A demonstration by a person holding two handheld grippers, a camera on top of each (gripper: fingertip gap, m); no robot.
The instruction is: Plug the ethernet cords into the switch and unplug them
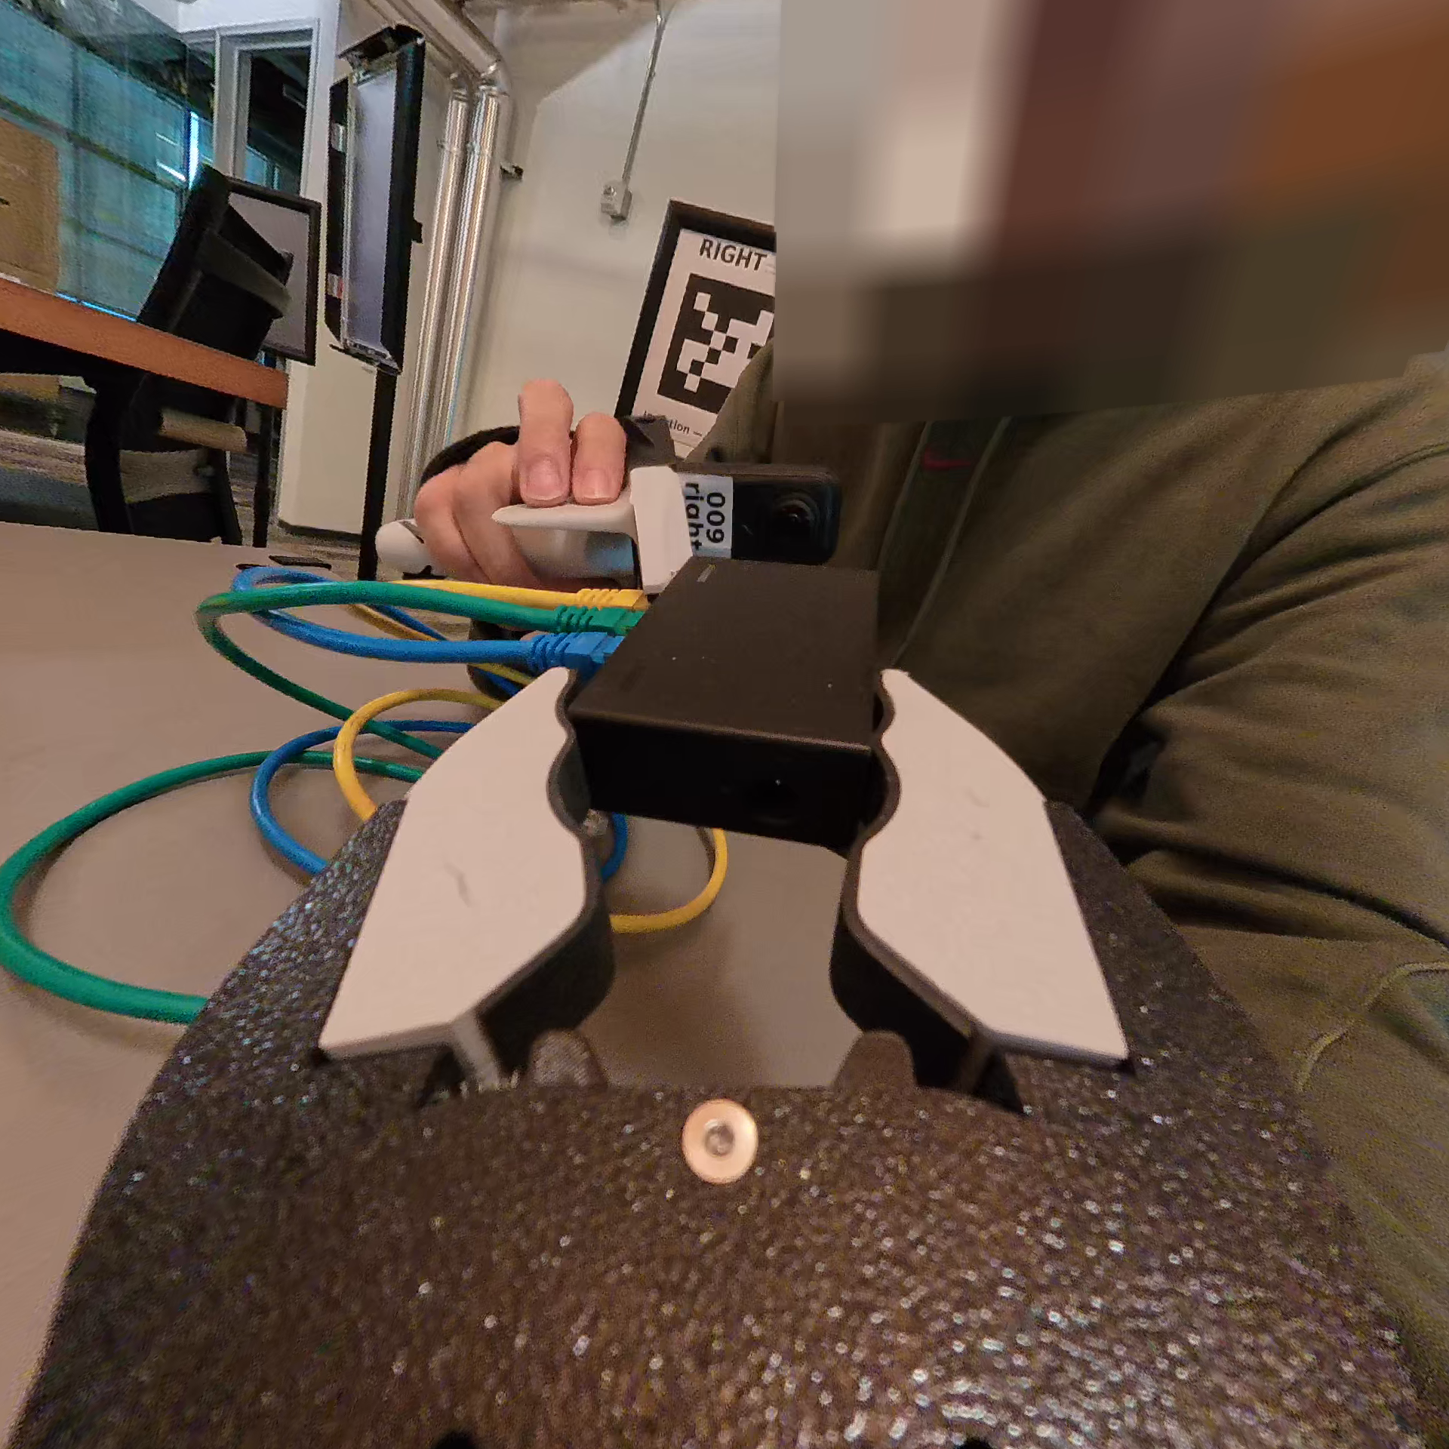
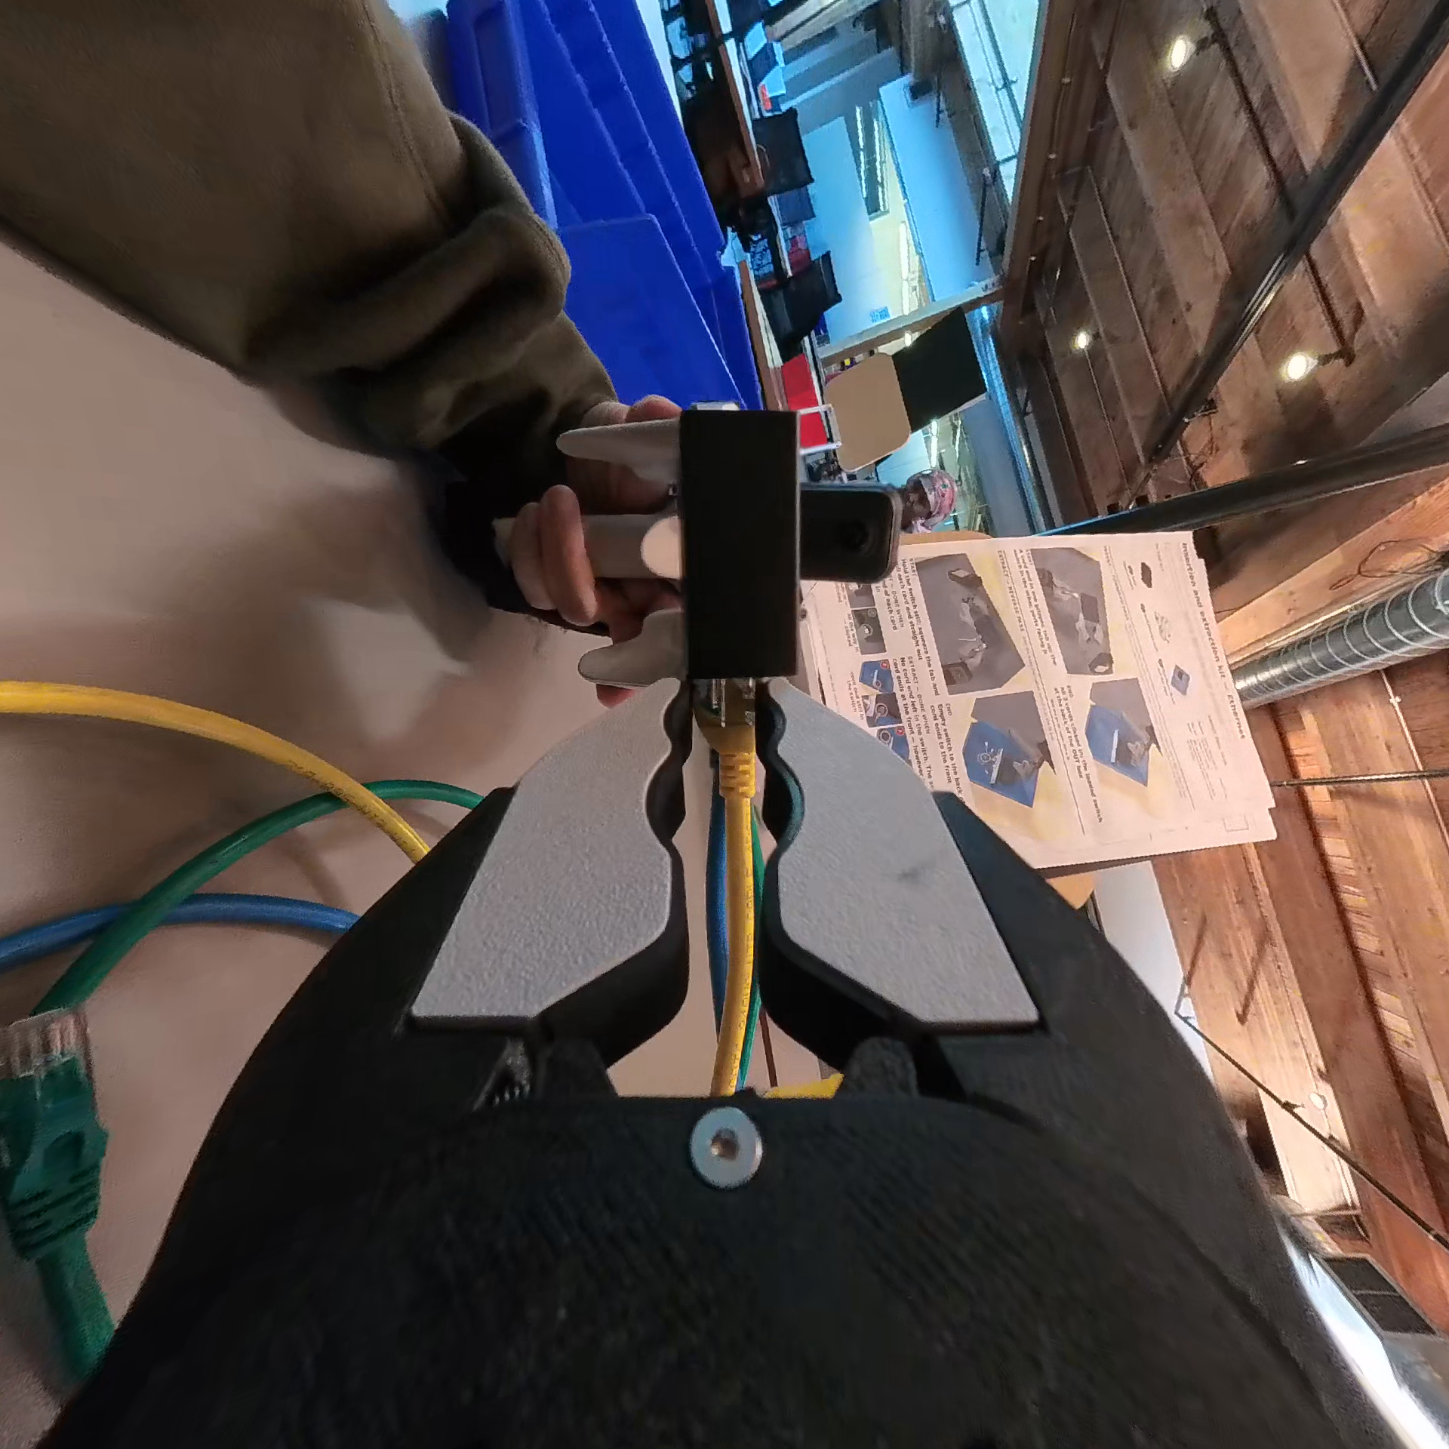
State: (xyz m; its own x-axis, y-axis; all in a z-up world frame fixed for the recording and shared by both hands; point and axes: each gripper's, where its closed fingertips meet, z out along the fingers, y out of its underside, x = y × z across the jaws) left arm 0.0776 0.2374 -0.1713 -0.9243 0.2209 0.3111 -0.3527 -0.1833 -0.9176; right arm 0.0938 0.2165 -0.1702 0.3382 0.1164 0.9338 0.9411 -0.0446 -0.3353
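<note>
The black switch [image 1: 729,706] sits lifted off the bench [image 1: 118,706], clamped across its narrow end between the two grey fingers of my left tongs [image 1: 725,753]. Along its left side, in the left wrist view, three cords are plugged in a row: the yellow cord [image 1: 549,597] farthest, the green cord [image 1: 486,608] in the middle, the blue cord [image 1: 439,649] nearest. Their slack lies in overlapping loops on the bench below and to the left.

My right tongs [image 2: 725,733] come at the switch [image 2: 739,549] from the port side, narrowed around the yellow cord's plug [image 2: 733,745] right where it meets the switch; whether the pads actually press on it I cannot tell. The yellow cord runs back between the fingers. A loose green plug [image 2: 47,1129] lies at the lower left of the right wrist view.

Behind the switch, printed instruction sheets [image 2: 1058,698] rest on a board.
</note>
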